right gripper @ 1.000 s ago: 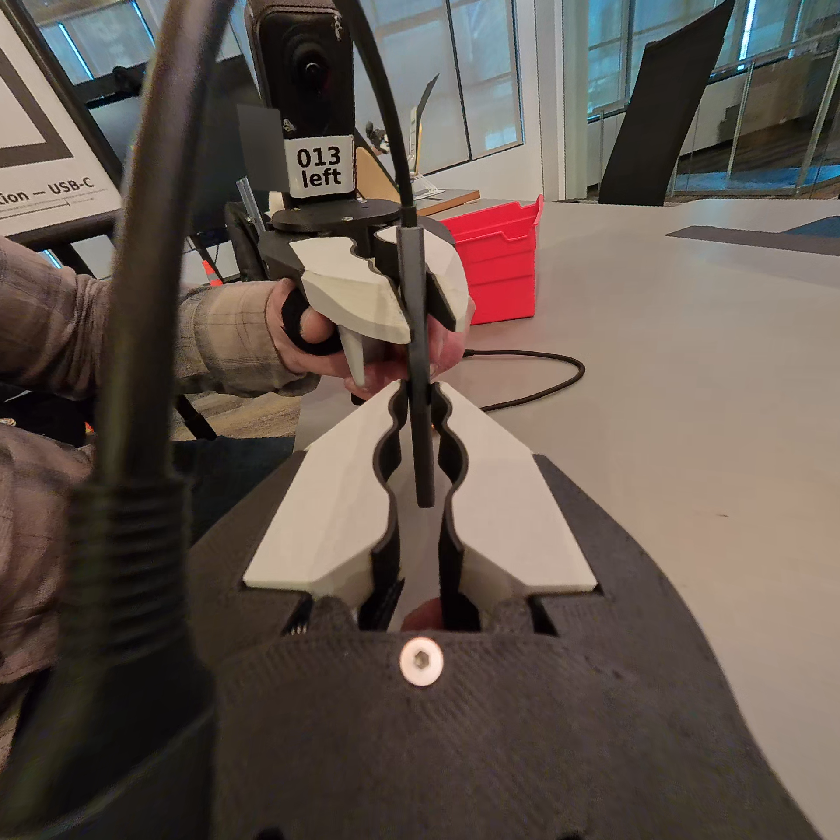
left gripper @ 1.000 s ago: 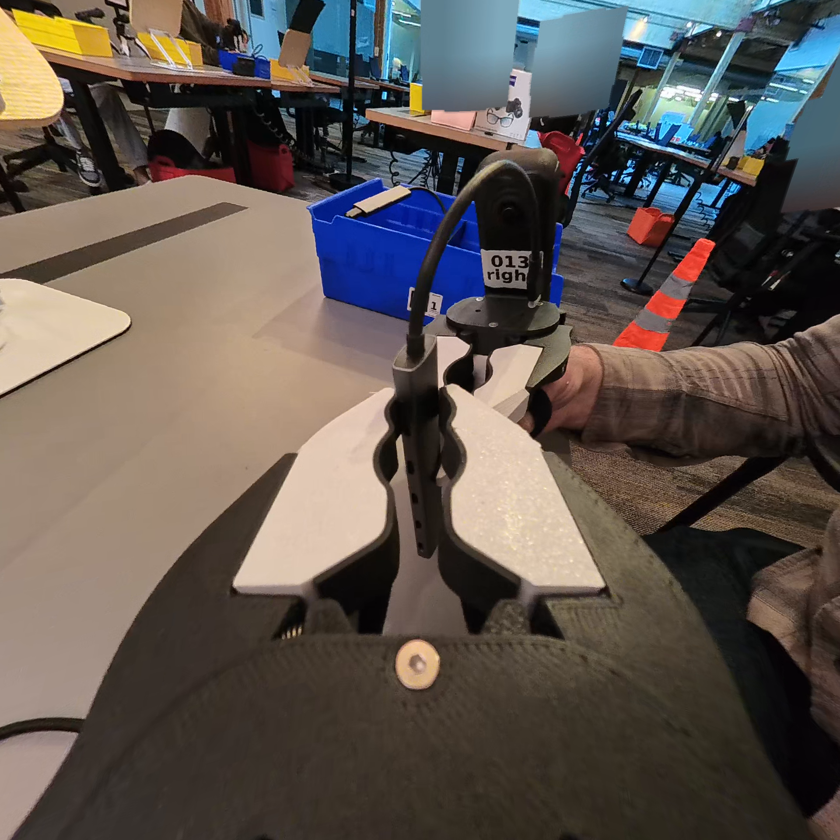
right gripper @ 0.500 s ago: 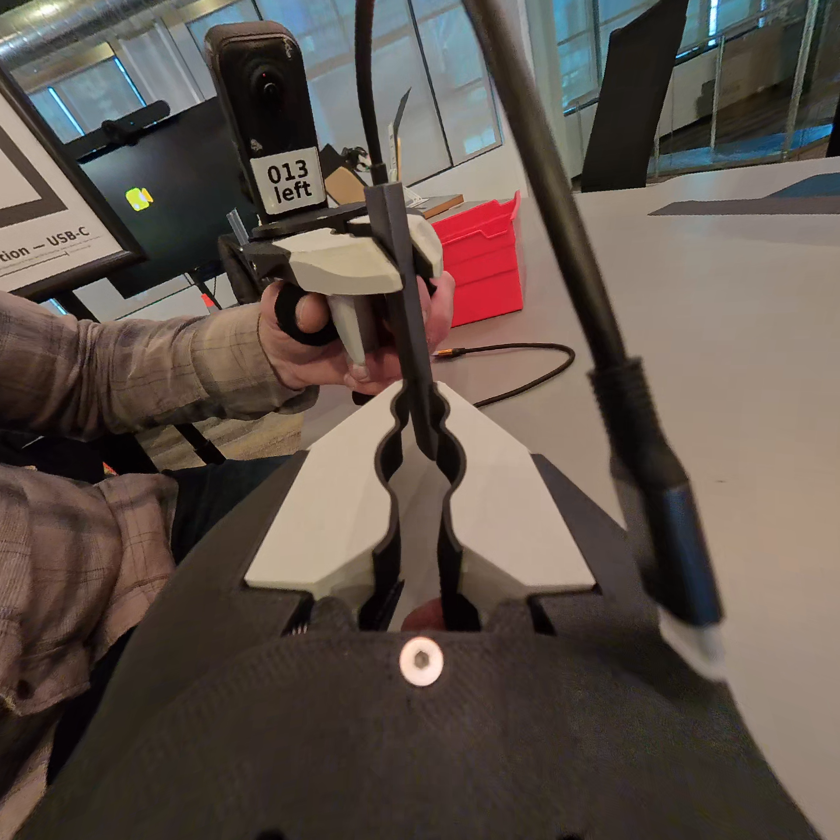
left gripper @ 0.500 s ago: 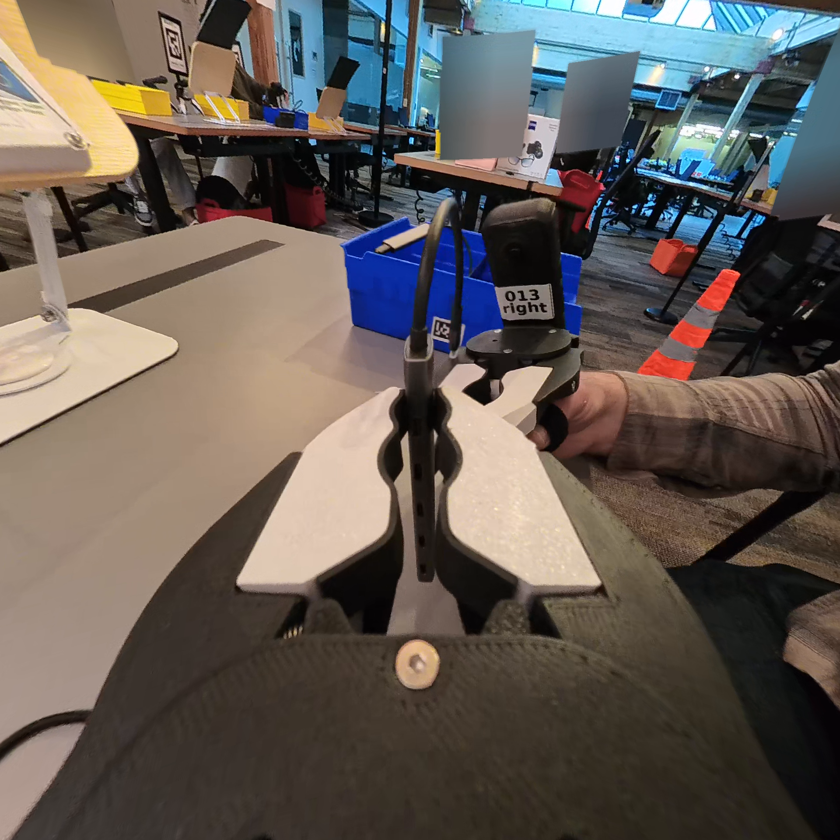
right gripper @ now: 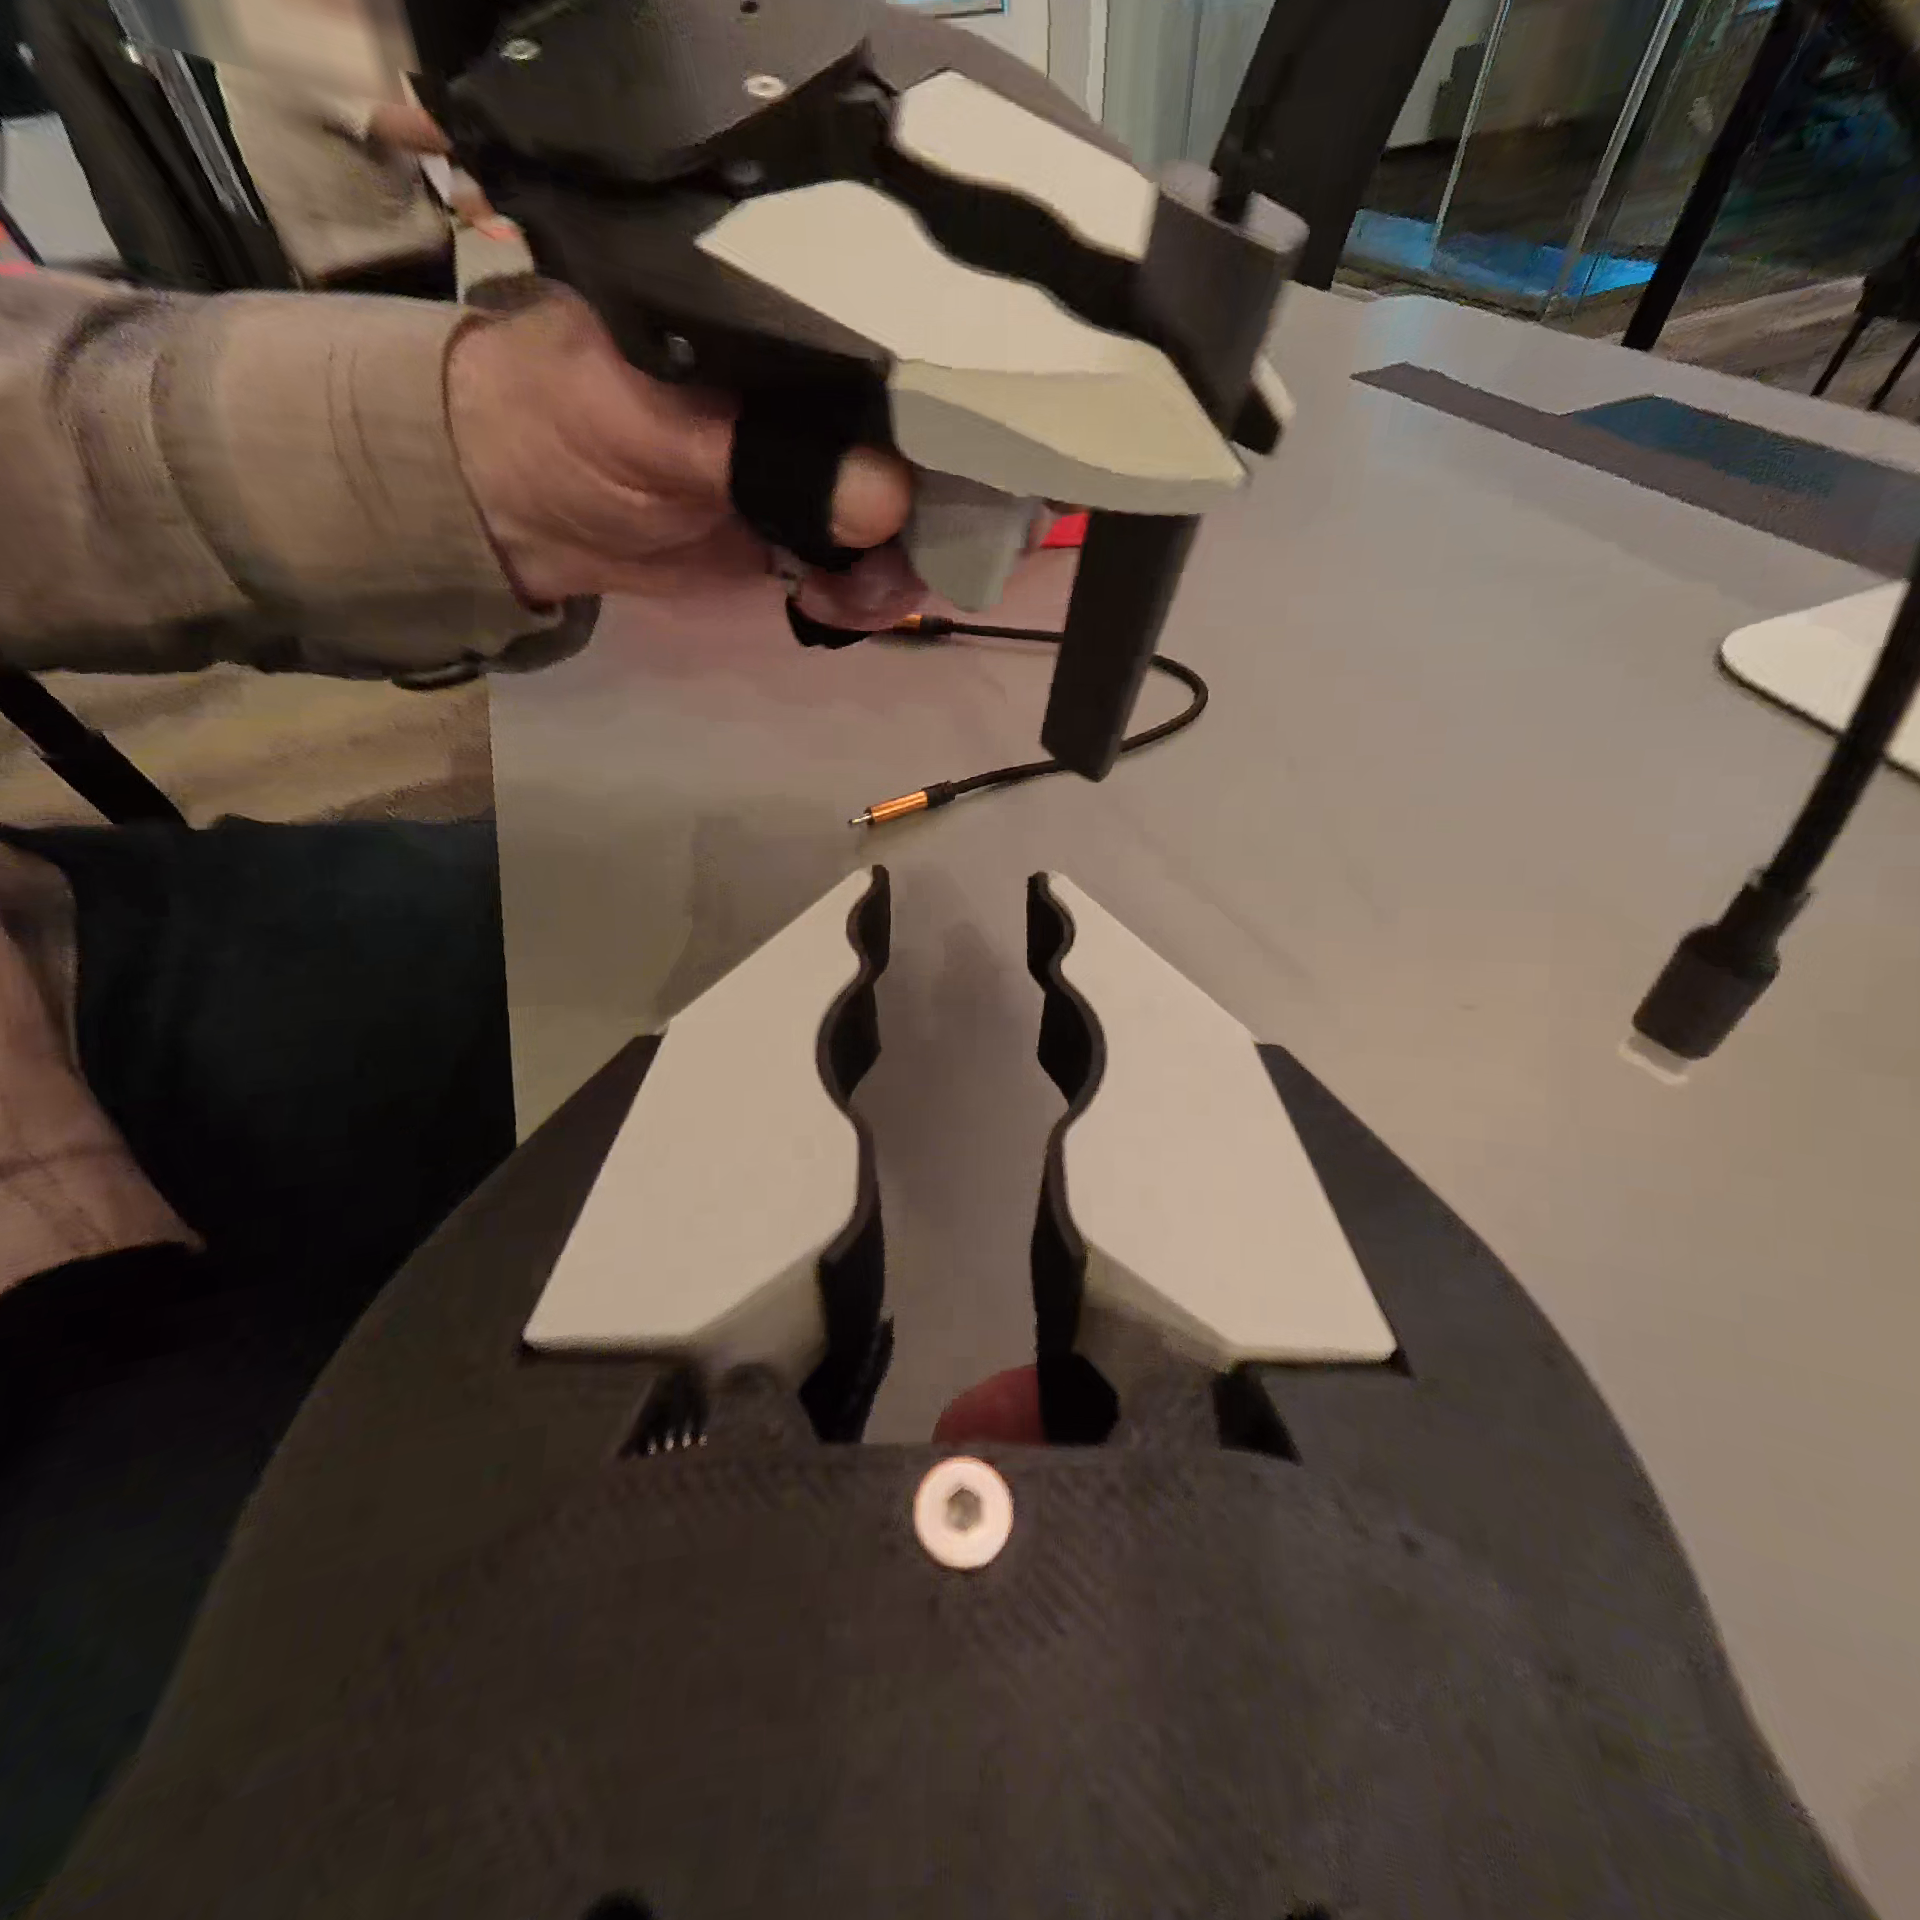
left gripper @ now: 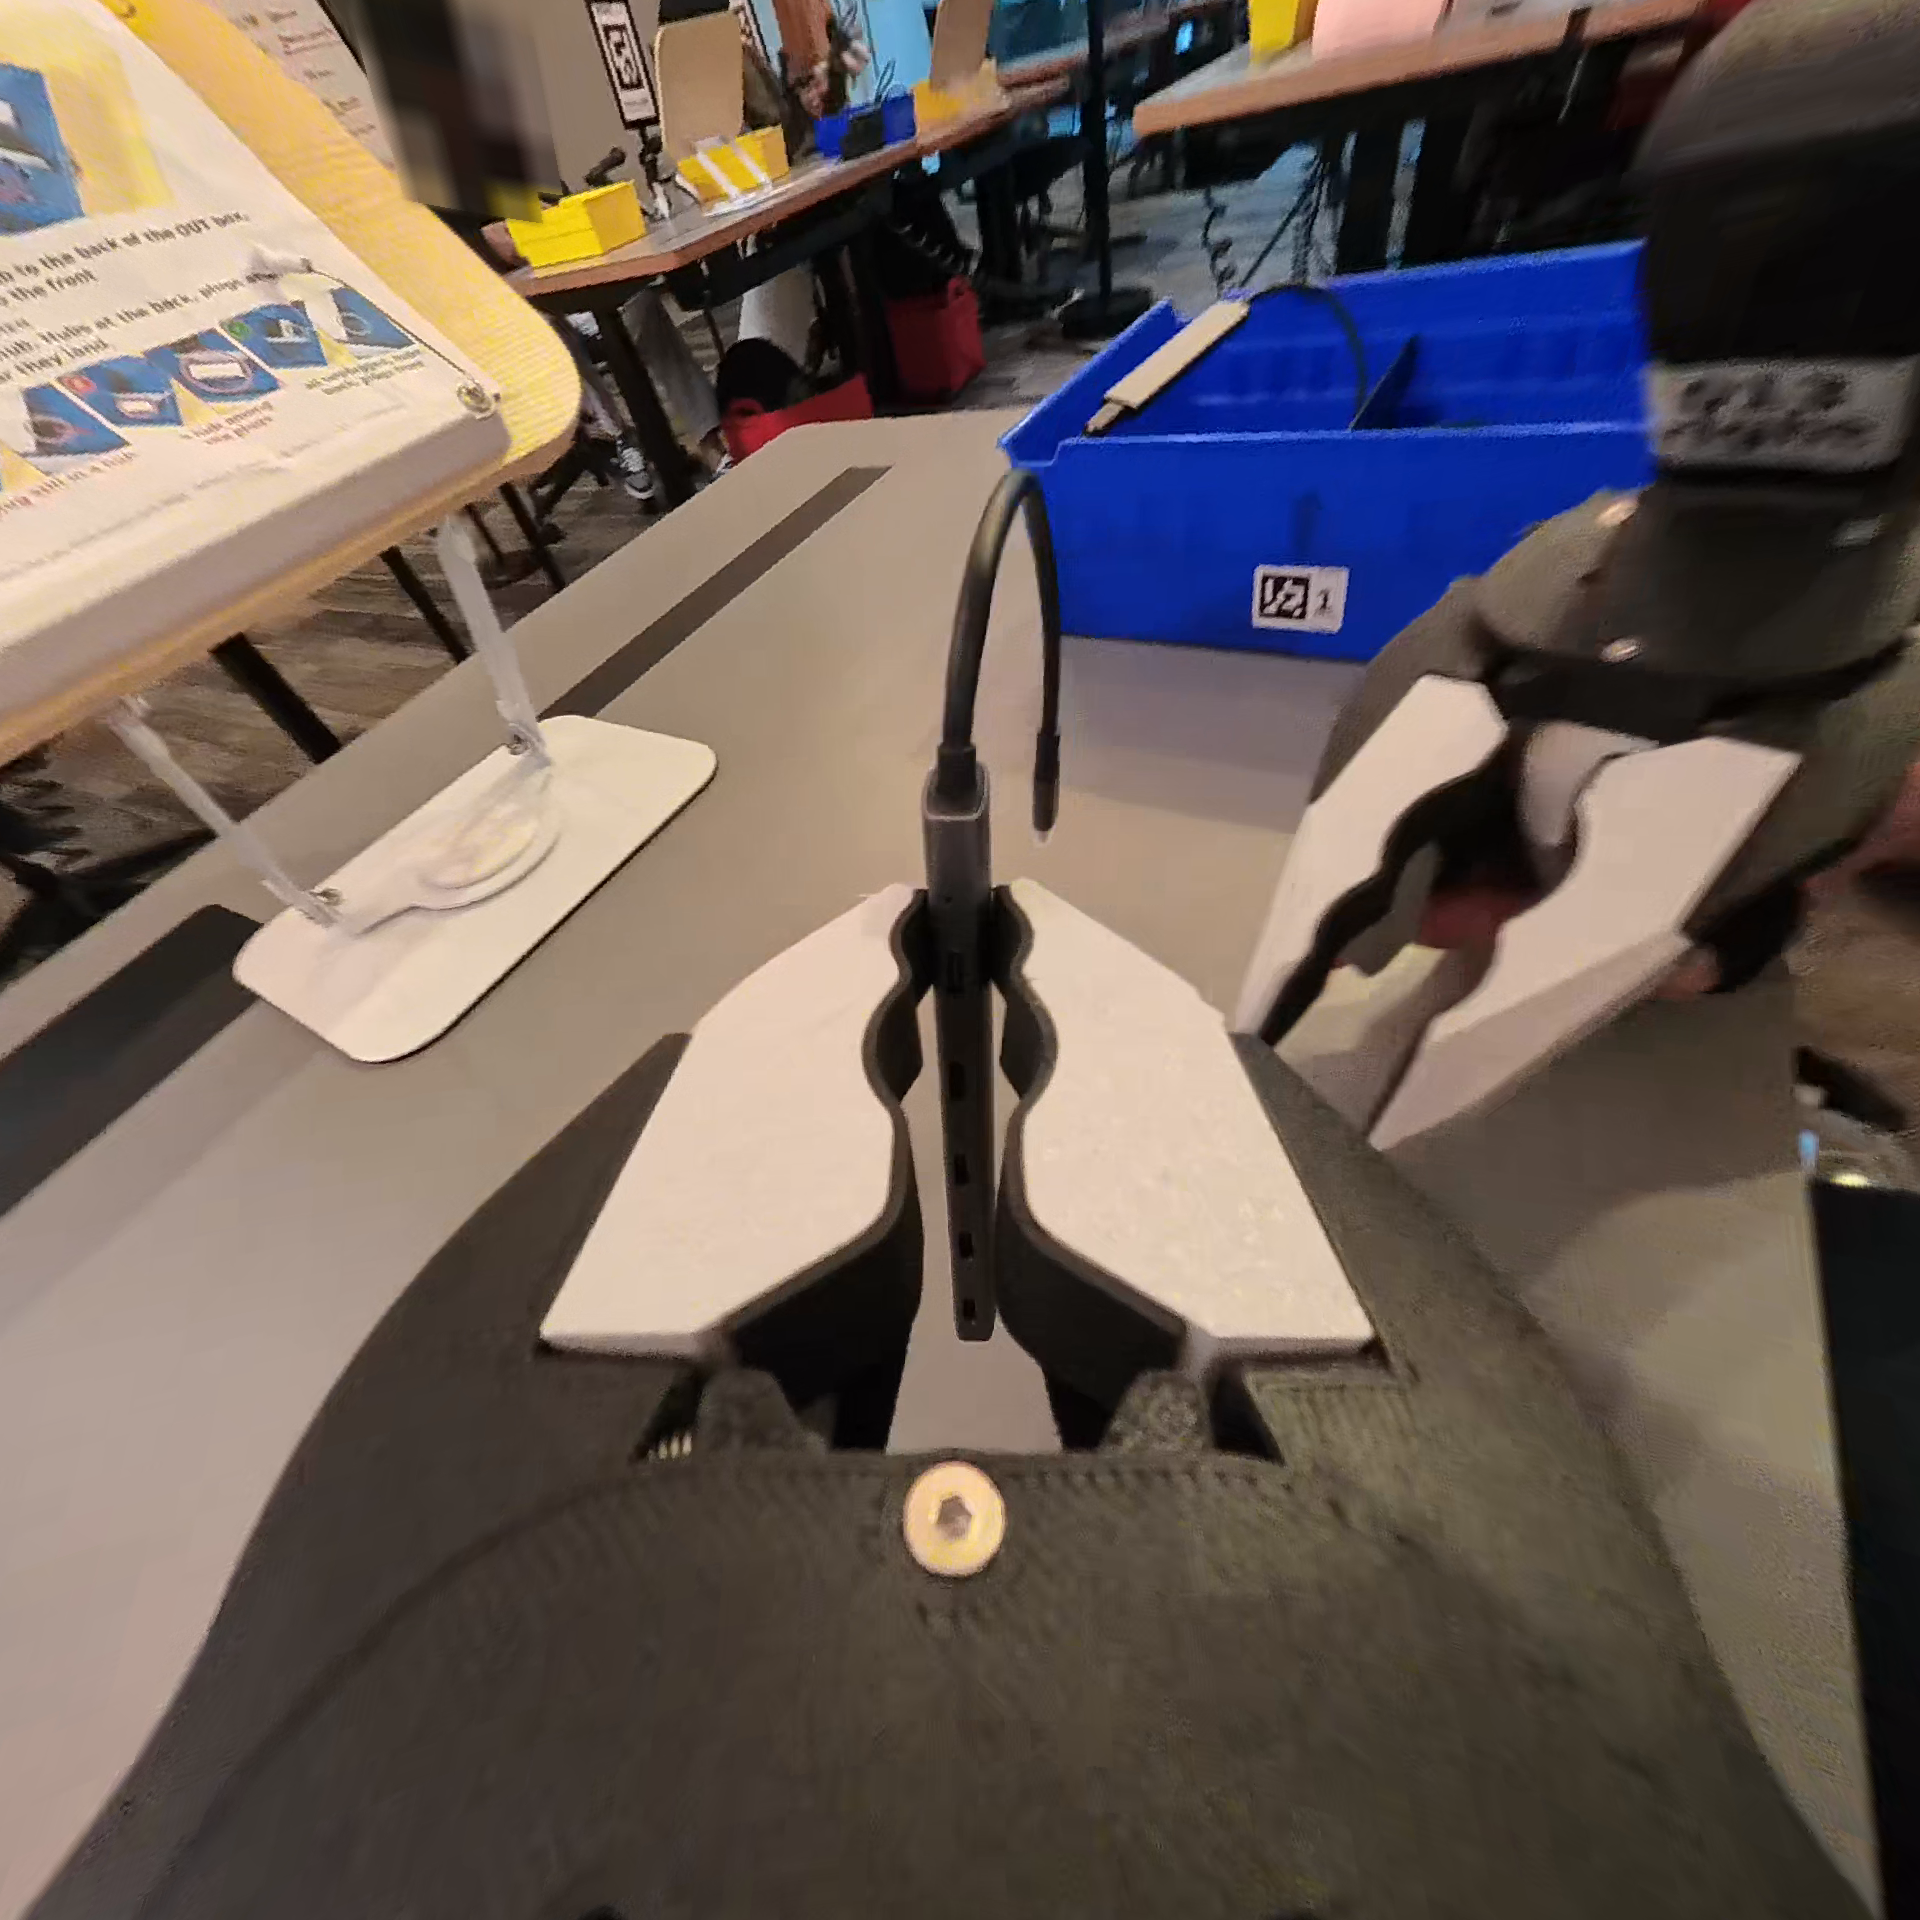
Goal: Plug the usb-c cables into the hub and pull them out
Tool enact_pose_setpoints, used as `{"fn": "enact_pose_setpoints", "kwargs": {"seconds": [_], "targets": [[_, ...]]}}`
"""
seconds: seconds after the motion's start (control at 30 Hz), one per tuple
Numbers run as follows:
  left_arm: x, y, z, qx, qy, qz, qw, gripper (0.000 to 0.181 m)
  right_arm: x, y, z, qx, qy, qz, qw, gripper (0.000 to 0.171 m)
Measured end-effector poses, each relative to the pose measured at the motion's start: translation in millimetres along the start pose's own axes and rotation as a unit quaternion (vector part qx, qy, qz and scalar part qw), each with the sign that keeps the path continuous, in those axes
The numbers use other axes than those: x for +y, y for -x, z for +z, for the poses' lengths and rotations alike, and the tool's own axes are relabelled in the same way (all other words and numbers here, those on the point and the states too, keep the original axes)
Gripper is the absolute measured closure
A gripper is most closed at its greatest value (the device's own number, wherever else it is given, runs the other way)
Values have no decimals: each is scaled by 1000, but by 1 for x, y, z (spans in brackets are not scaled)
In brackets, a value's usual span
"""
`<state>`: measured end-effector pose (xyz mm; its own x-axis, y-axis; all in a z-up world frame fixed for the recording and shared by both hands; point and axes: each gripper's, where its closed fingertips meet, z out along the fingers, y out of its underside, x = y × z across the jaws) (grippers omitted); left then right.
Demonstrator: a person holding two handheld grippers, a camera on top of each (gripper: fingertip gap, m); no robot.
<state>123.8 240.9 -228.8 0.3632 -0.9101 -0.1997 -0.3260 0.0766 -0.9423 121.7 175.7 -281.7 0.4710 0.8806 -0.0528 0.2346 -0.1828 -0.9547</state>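
Observation:
My left gripper (left gripper: 961, 899) is shut on a dark grey USB-C hub (left gripper: 954, 831), which stands upright between the pads. The hub's own short cable (left gripper: 997, 540) loops over and its plug (left gripper: 1044, 774) hangs free. In the right wrist view the left gripper (right gripper: 1195, 343) holds the hub (right gripper: 1117, 623) over the grey table (right gripper: 1455, 935). My right gripper (right gripper: 958, 883) is open and empty. It also shows at the right of the left wrist view (left gripper: 1314, 1075), beside the hub. A black cable with a gold plug (right gripper: 904, 805) lies on the table just beyond its fingertips.
A blue bin (left gripper: 1351, 520) holding another hub stands at the table's far edge. A sign board (left gripper: 208, 364) on a clear stand with a white base (left gripper: 468, 883) is on the left. The hub's hanging plug (right gripper: 1704, 997) shows right of my right gripper. My hands' fingertips stand some 8 cm from each other.
My right gripper was shut on the hub's lower end; it has let go, opened and drawn back. My left gripper keeps the hub and has swung it out over the table.

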Motion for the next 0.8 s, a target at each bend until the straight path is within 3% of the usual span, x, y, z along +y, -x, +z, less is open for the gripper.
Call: {"fn": "enact_pose_setpoints", "kwargs": {"seconds": [0.17, 0.43, 0.6, 0.8], "targets": [[4, 4, 3, -36, 27, 82, 996, 171, -36, 4, -21, 49, -60, -62, 995, 155], [8, 2, 8, -62, 82, 224, 969, 171, -81, -9, -44, 98, -87, -122, 984, 148], [10, -1, 12, -85, 116, 326, 935, 171, -88, -15, -38, 99, -70, -118, 986, 138], [11, -3, 17, -117, 143, 448, 875, 171, -63, -31, -20, 88, 10, -55, 995, 128]]}}
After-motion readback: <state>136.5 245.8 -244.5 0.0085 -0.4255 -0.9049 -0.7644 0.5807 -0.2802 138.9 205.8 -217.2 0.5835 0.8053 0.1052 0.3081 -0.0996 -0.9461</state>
